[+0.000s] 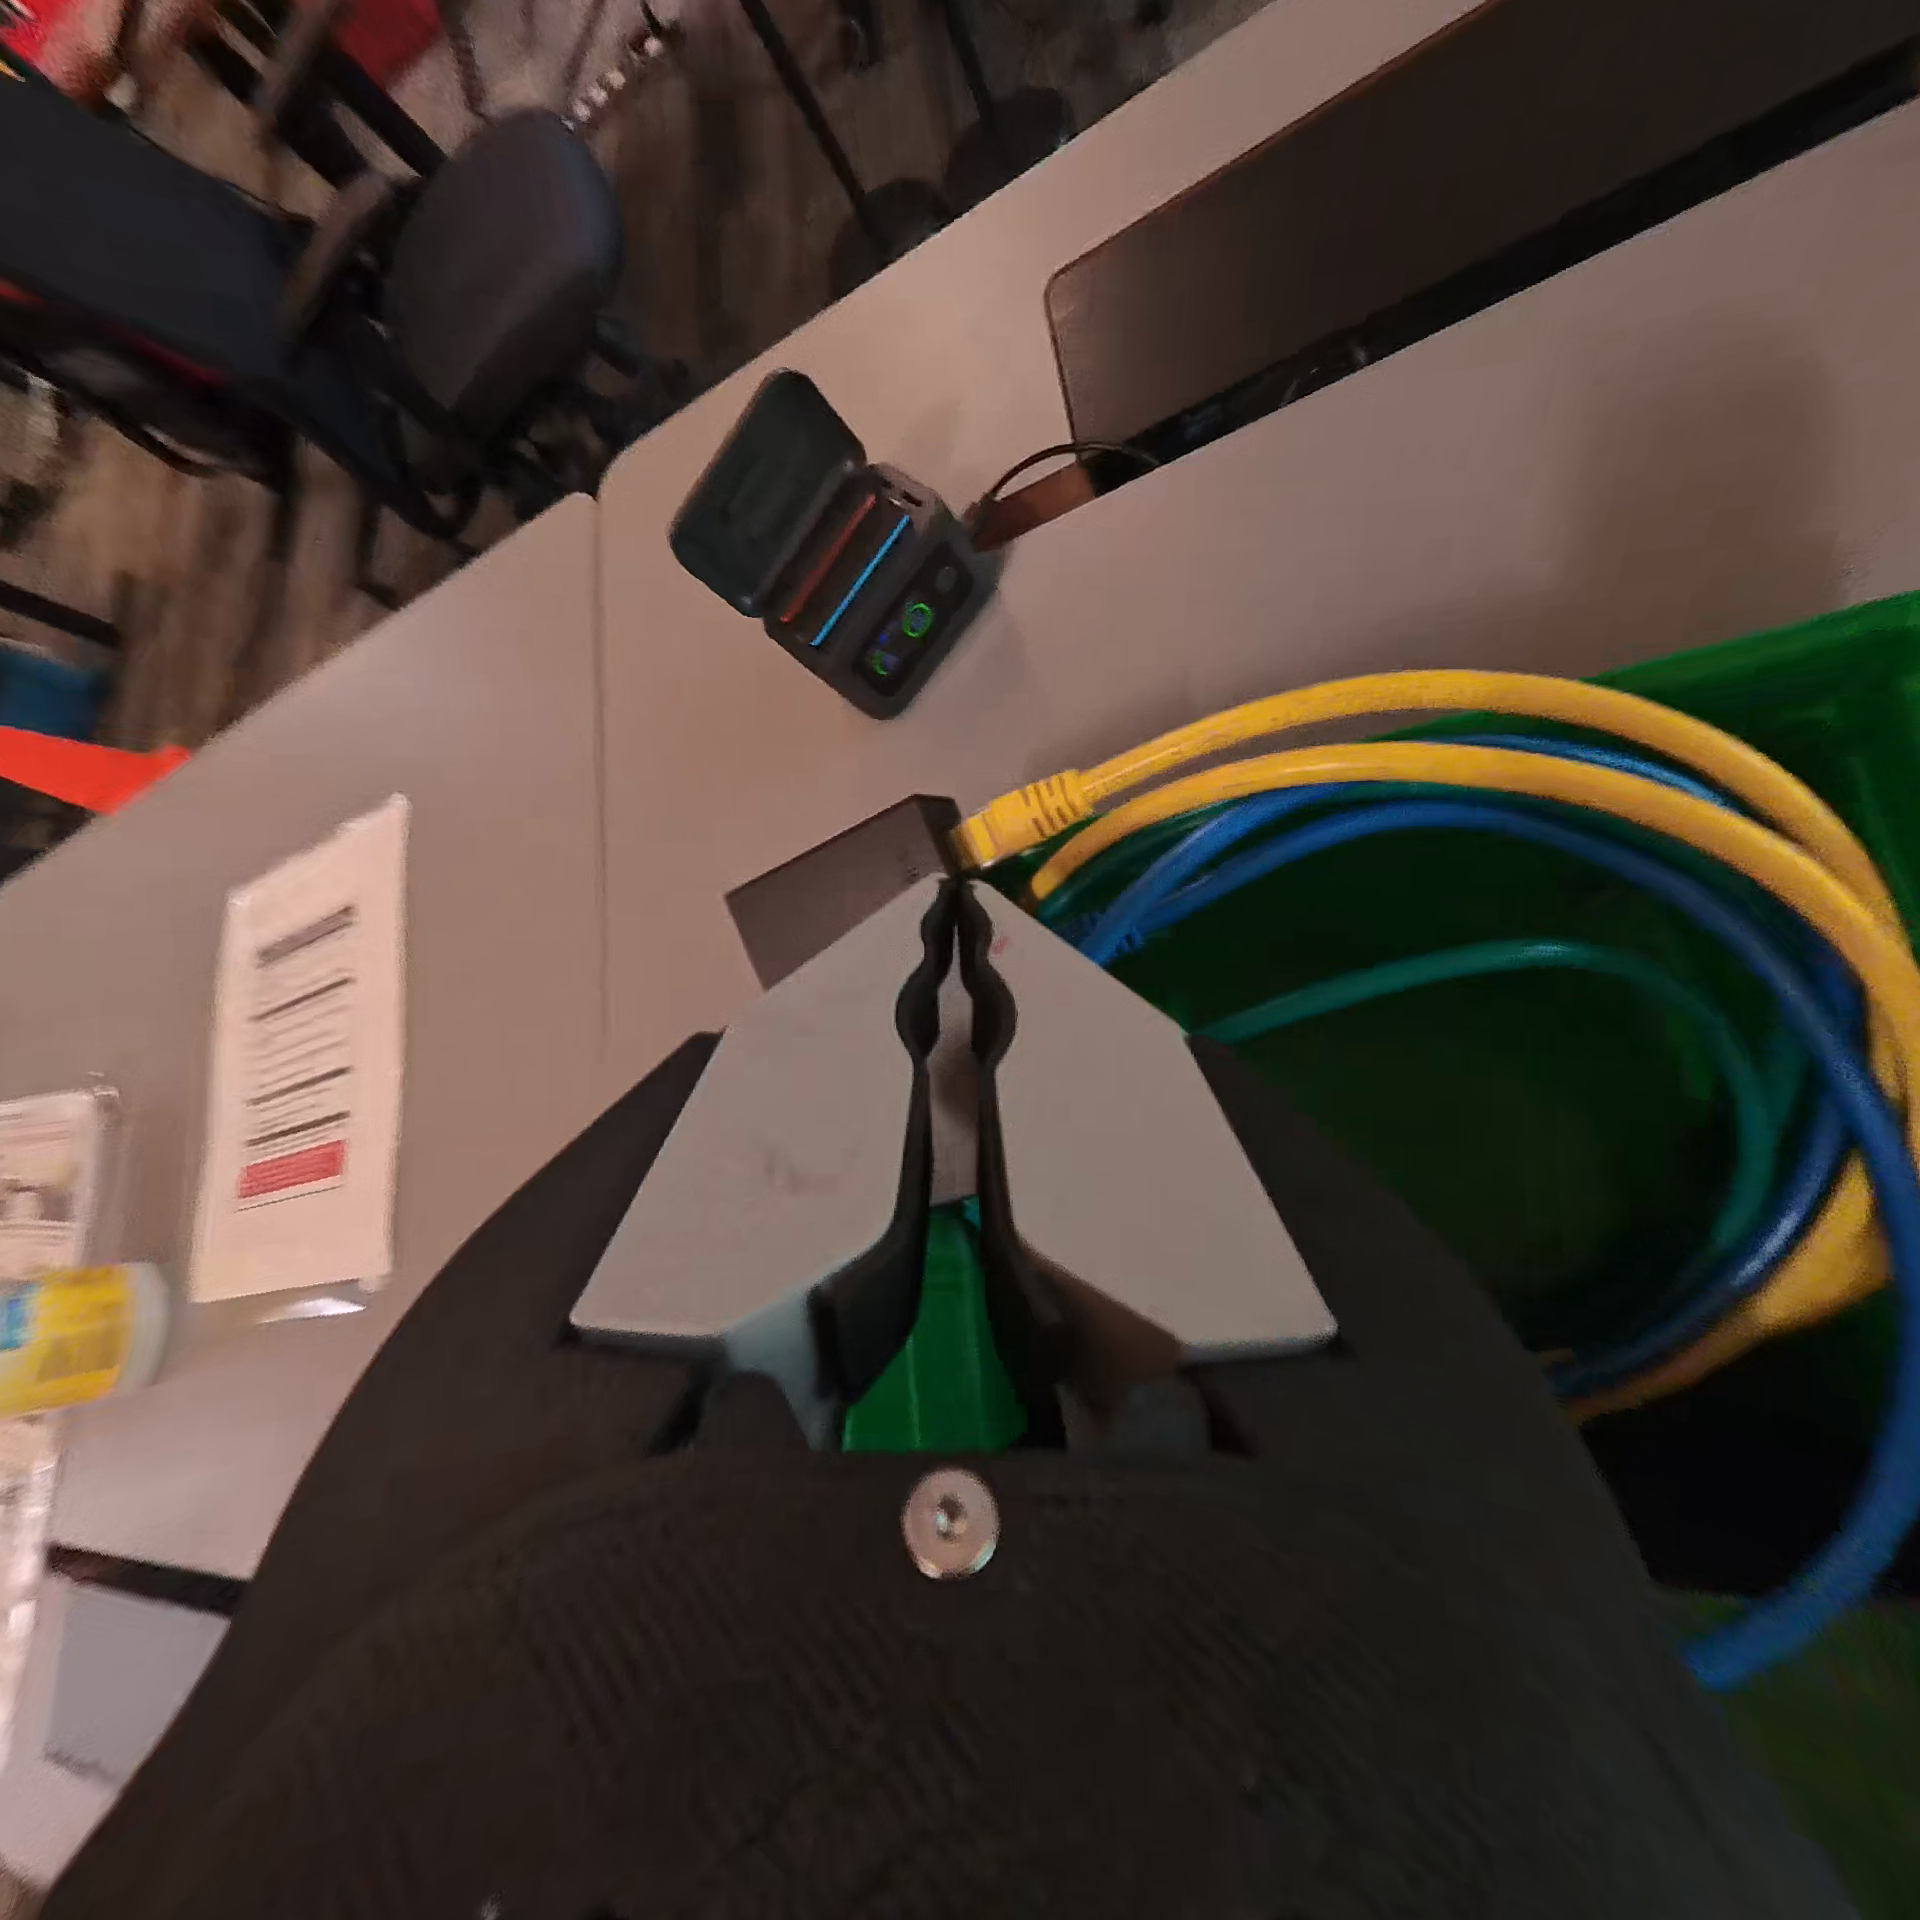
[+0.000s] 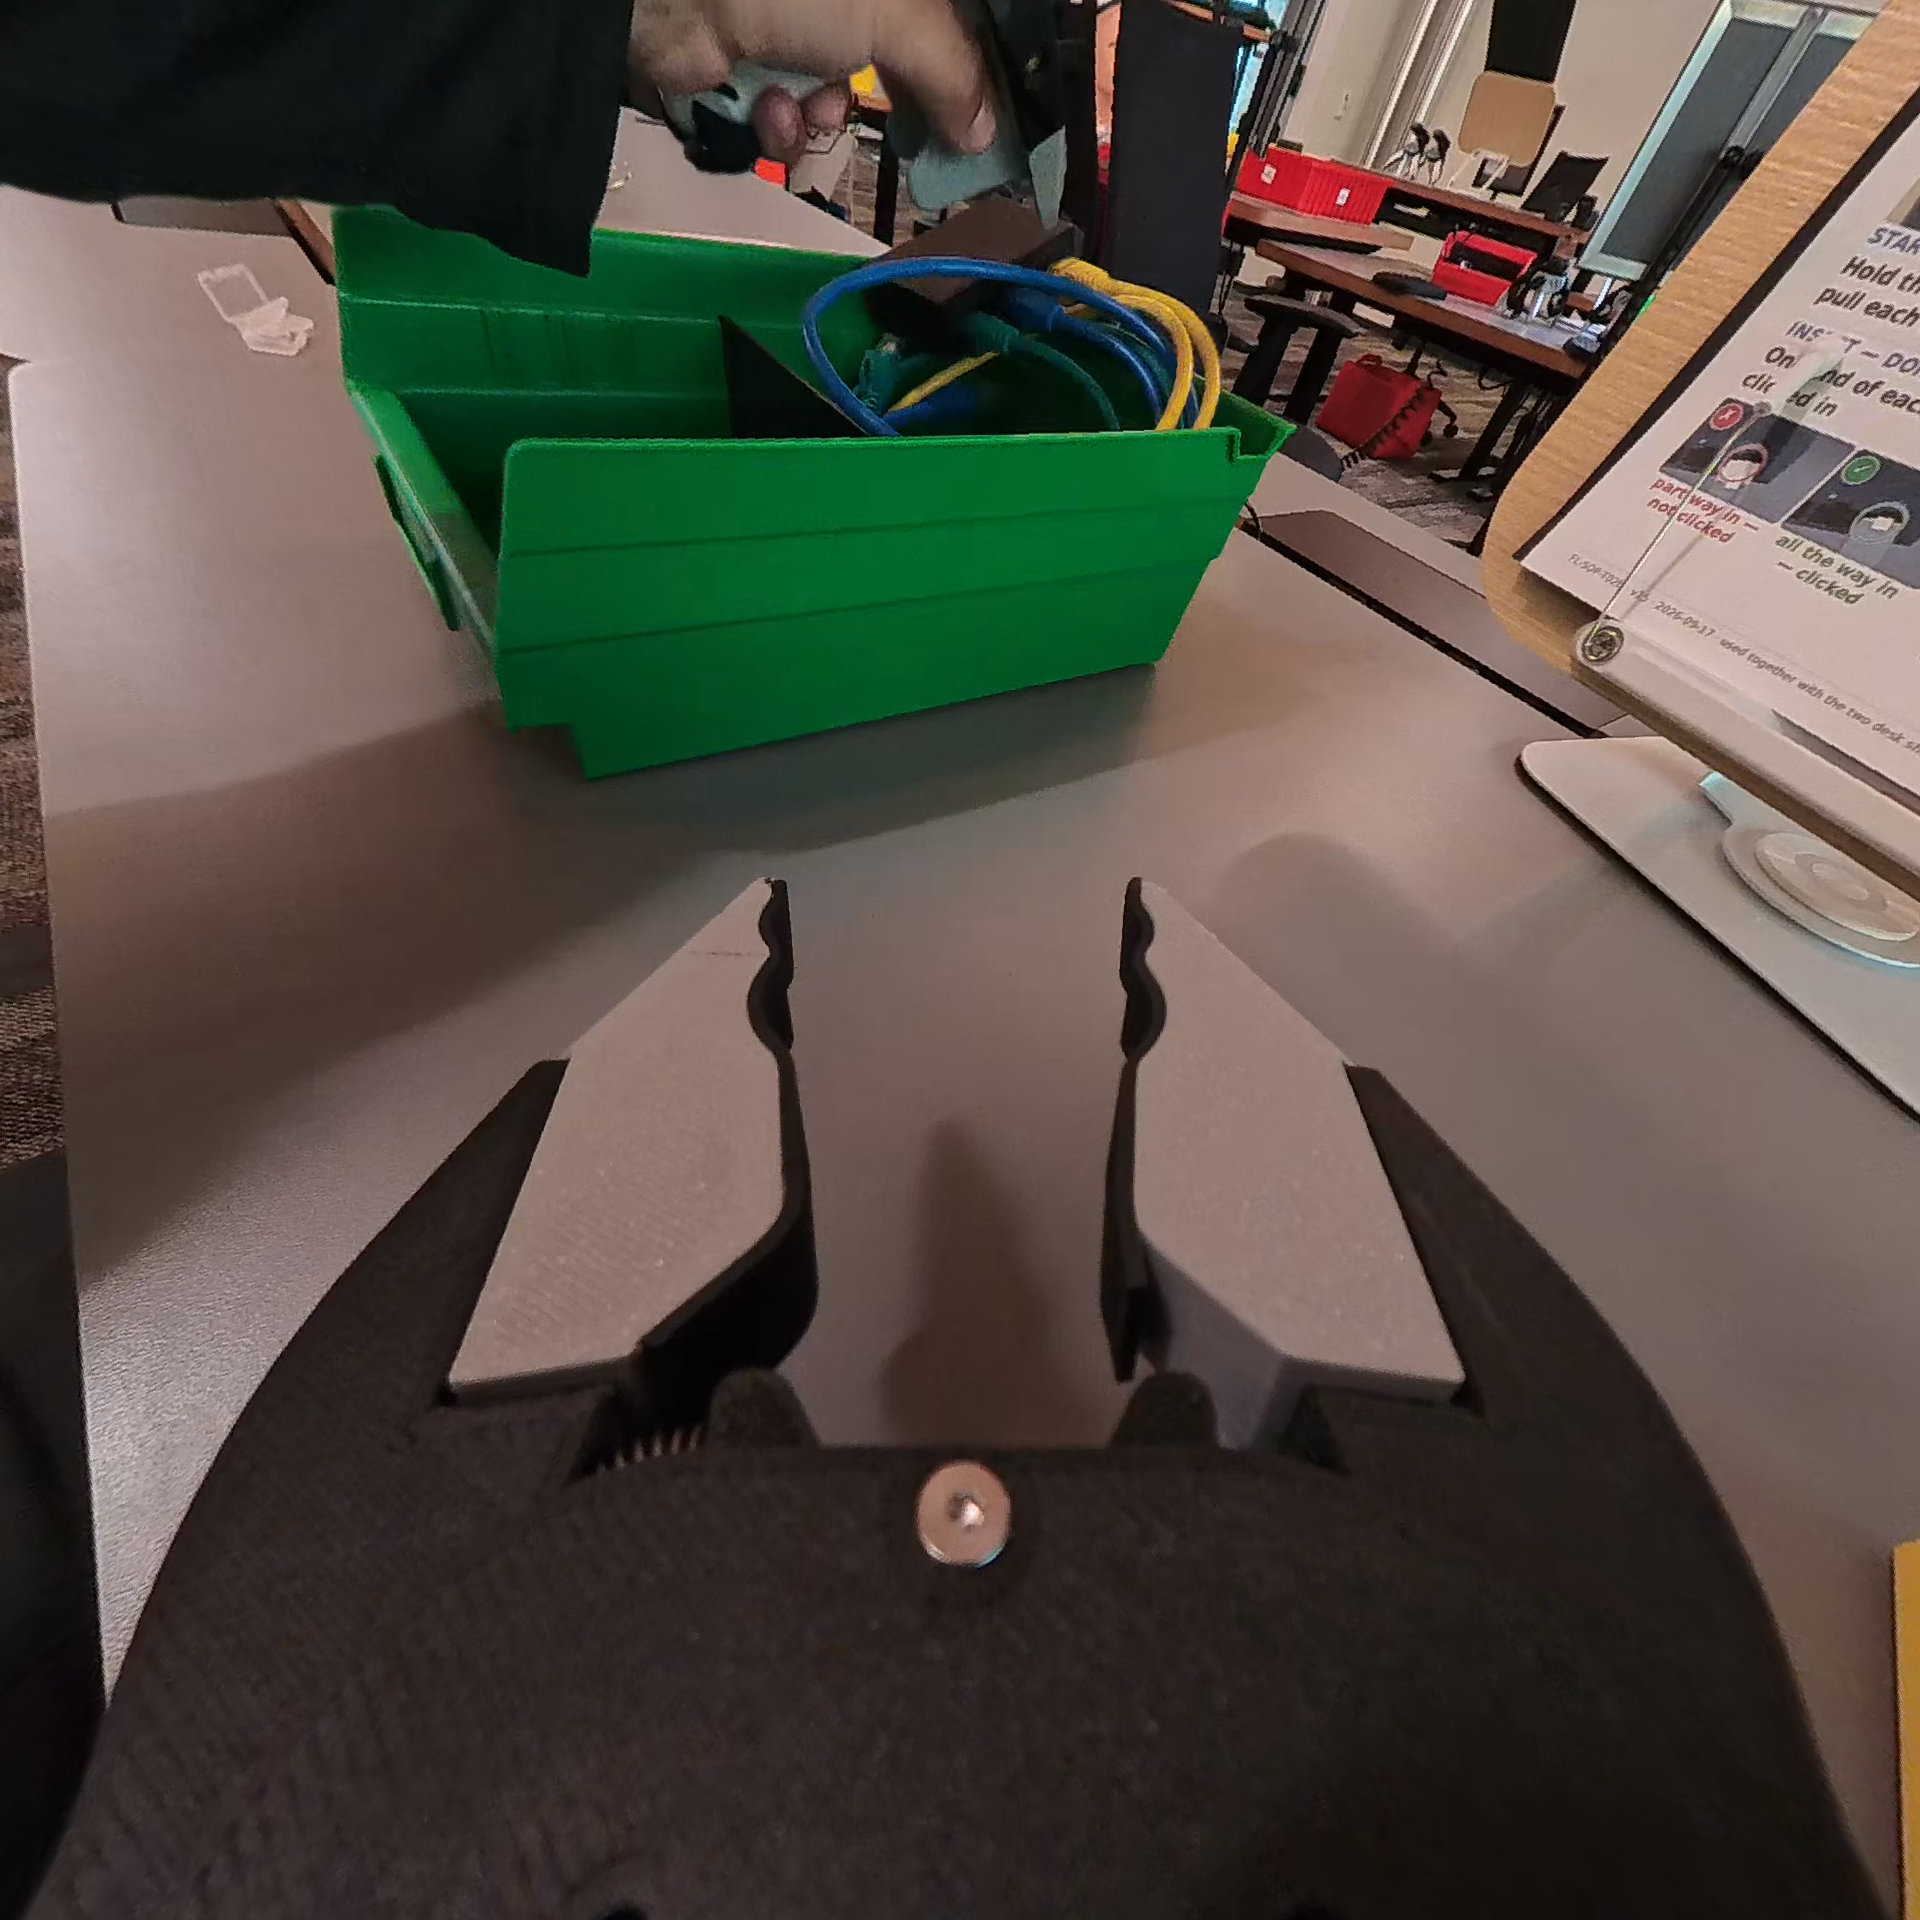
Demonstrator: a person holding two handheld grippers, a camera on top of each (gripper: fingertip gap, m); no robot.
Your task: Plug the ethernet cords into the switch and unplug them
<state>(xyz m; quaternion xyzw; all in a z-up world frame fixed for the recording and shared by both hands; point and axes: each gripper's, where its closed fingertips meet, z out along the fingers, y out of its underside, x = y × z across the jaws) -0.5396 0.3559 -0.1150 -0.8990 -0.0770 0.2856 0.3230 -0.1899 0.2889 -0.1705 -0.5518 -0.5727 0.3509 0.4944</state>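
One black switch [image 1: 842, 883] sits at the centre of the left wrist view, pinched at its near corner by the left gripper [image 1: 951, 894], whose fingers are pressed almost together on it. A yellow cord [image 1: 1455, 769] is plugged into the switch's right end, its connector just right of the fingertips. To the right, yellow, blue [image 1: 1558, 831] and teal [image 1: 1507, 966] cords loop together over the green bin [image 1: 1455, 1143], which fills the right middle of the frame. Above the switch, a small dark case [image 1: 831, 551] with its lid open stands on the grey table [image 1: 499, 727]. A printed sheet [image 1: 301, 1049] lies at left, blurred.

In the right wrist view the switch [image 2: 966, 249] appears at upper centre, held above the bin [image 2: 852, 582] with the cords [image 2: 1039, 343] hanging from it into the bin. A person's hand [image 2: 810, 62] grips the left gripper's handle at the top of the frame, a dark sleeve to its left. The right gripper [image 2: 951, 904] fills the lower half, jaws spread wide and empty, over the bare table [image 2: 312, 831] well short of the bin. An instruction board [image 2: 1766, 416] leans at the right edge.
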